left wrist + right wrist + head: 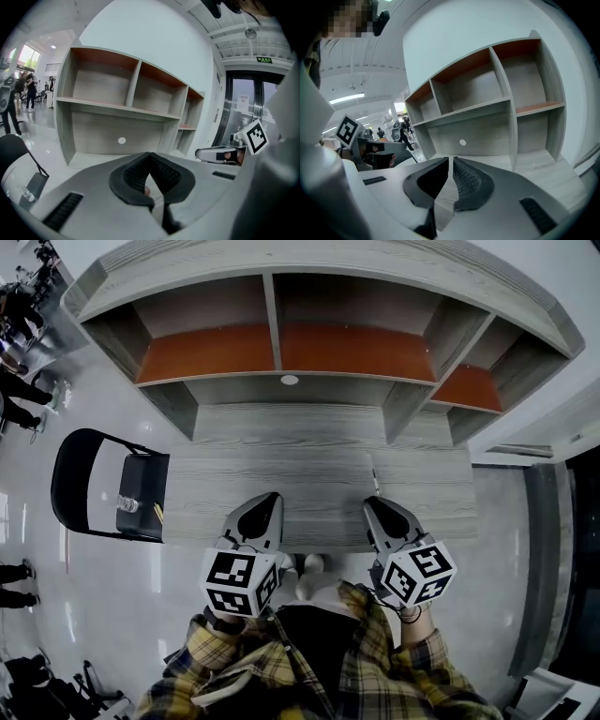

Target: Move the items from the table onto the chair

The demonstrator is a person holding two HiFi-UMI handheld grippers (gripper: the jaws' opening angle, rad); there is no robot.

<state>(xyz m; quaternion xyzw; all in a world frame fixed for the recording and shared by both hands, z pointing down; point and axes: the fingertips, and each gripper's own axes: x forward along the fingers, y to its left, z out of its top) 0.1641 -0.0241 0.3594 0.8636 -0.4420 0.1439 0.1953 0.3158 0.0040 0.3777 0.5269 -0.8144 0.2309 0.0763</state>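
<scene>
A thin pen-like item [375,482] lies on the grey wooden table [309,474], just beyond my right gripper [373,505]. On the seat of the black chair [80,474] left of the table lie a clear bottle [129,503] and a small stick-like item [157,513]. My left gripper [270,498] hangs over the table's near edge. Its jaws [150,154] are shut with nothing between them. The right gripper's jaws [451,160] stand together with only a hairline slit and hold nothing. Both grippers point toward the shelves.
A shelf unit [281,352] with bare orange-backed compartments rises at the table's far side. The chair stands close against the table's left end. People stand far off on the glossy floor [19,390] at left. A glass door [243,108] is at right.
</scene>
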